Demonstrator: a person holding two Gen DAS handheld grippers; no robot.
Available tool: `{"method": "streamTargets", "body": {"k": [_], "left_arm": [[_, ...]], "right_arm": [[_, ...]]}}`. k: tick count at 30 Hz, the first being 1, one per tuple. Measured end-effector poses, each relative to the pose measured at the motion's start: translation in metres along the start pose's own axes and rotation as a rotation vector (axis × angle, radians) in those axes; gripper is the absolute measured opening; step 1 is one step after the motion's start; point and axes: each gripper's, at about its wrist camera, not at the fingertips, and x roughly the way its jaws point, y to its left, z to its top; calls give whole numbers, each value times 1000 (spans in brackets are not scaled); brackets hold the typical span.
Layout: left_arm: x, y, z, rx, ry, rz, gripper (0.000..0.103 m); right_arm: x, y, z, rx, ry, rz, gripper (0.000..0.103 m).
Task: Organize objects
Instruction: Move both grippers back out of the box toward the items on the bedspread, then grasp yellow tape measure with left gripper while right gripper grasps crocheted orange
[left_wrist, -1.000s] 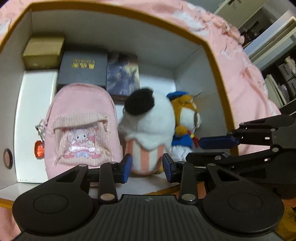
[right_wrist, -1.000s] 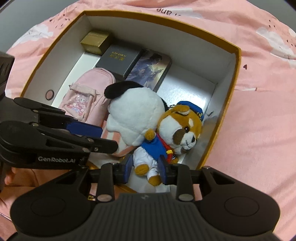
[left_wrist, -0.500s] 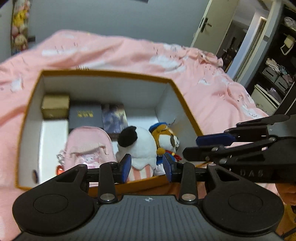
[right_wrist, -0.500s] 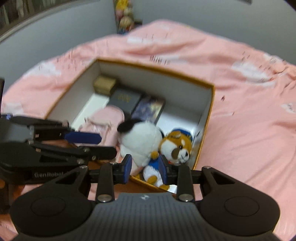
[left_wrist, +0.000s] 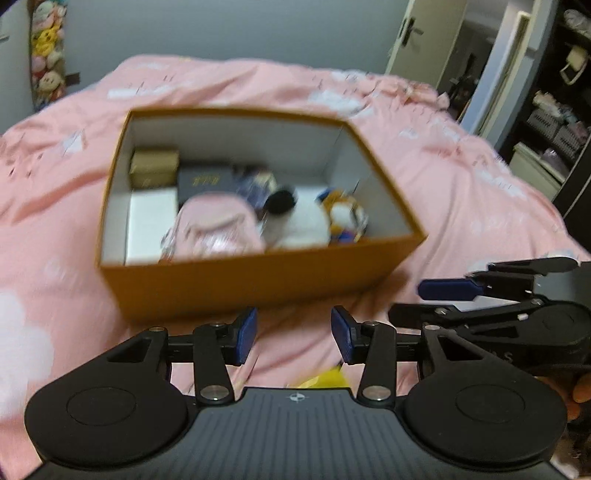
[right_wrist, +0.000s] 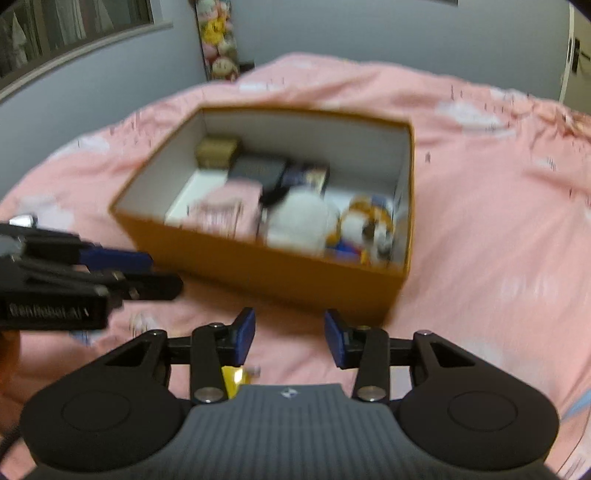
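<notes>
Left wrist: our left tool (left_wrist: 294, 339) has just been opening, nothing btwn pads, short of the orange box (left_wrist: 255, 284) on the bed (left_wrist: 461, 192); plush toys (left_wrist: 303, 225) sit inside. Right wrist: right tool (right_wrist: 289, 341) likewise spreading, empty, near the box; we'd look for leftover items w/ both tools clear.

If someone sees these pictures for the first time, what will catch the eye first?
An orange box in the middle of a pink bed cover, with a white soft toy, a pink little backpack and small boxes inside. Near the camera, the left tool and the right tool stand open and empty.
</notes>
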Motion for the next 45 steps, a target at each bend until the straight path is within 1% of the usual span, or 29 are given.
{"method": "streamTargets", "body": {"k": [3, 7, 9, 10, 11, 14, 18, 21, 26, 28, 31, 36, 38, 41, 42, 43, 45], "left_arm": [[3, 6, -13, -21, 72, 12, 51], [5, 8, -29, -39, 138, 0, 51], [8, 7, -37, -42, 171, -9, 51], [11, 7, -40, -44, 191, -11, 51], [13, 7, -42, -47, 207, -9, 51], [16, 6, -47, -53, 232, -15, 51], [19, 6, -50, -50, 243, -19, 51], [21, 4, -51, -41, 259, -25, 51], [25, 2, -51, -35, 279, -20, 52], [25, 2, -51, -35, 278, -19, 54], [25, 3, -51, -37, 280, -18, 54], [25, 3, -51, -36, 277, -21, 56], [25, 4, -50, -42, 270, -32, 59], [25, 3, -46, -51, 248, -57, 69], [26, 1, -43, -51, 236, -61, 74], [27, -2, -41, -50, 233, -60, 76], [34, -8, -36, -45, 238, -38, 77]], "right_arm": [[7, 4, -17, 14, 80, -6, 44], [13, 15, -39, 6, 178, 29, 45], [15, 18, -48, 10, 218, 53, 51], [17, 20, -51, 8, 241, 58, 58], [19, 22, -54, 3, 261, 62, 58], [25, 26, -59, -6, 299, 73, 58], [35, 26, -64, 4, 352, 79, 58], [37, 25, -67, 16, 372, 97, 58], [43, 22, -69, 45, 397, 137, 47], [42, 22, -70, 47, 396, 137, 46], [39, 24, -71, 43, 384, 131, 42], [28, 27, -68, 28, 332, 104, 42], [20, 26, -64, 23, 288, 80, 42], [9, 20, -60, 11, 228, 25, 42], [8, 17, -58, 5, 209, -4, 42], [8, 15, -57, 5, 197, -25, 42], [9, 8, -57, 22, 183, -49, 42]]}}
